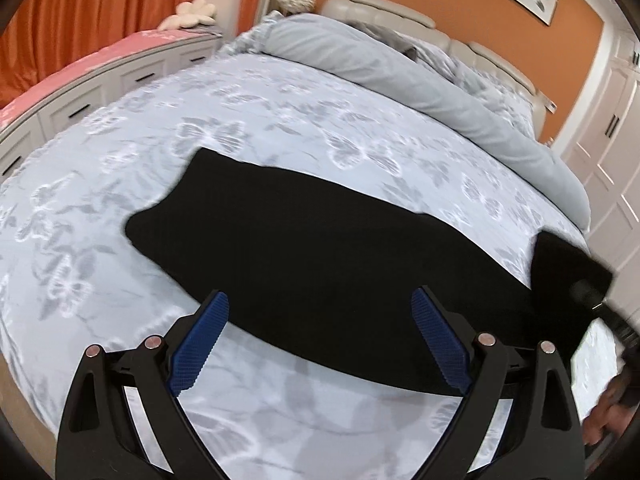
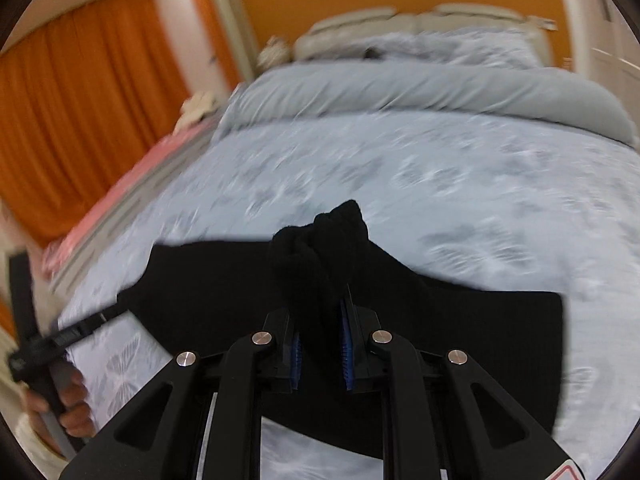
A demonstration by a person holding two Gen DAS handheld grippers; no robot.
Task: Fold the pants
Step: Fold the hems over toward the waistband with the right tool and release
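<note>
While pants (image 1: 320, 264) lie flat across bed (image 1: 280, 120), already narrowed to one long black strip, you hold right gripper (image 2: 318, 336) clamped on bunched end of fabric, lifted off cover. Left gripper (image 1: 320, 336) gapes wide, nothing betw. pads, hovering just above near edge of strip. Judged: lengthwise fold done; end-over-end fold(s) left. Hard to read: waist vs. hem end not distinguishable, layer count unseen in black cloth, right view motion-blurred, left hand (image 2: 68, 400) cut off at frame edge.

Black pants (image 1: 304, 248) on pale blue-grey butterfly-print bedspread (image 1: 280, 112) (orange curtains (image 1: 92, 12), pink cabinet top (image 1: 80, 64))
</note>
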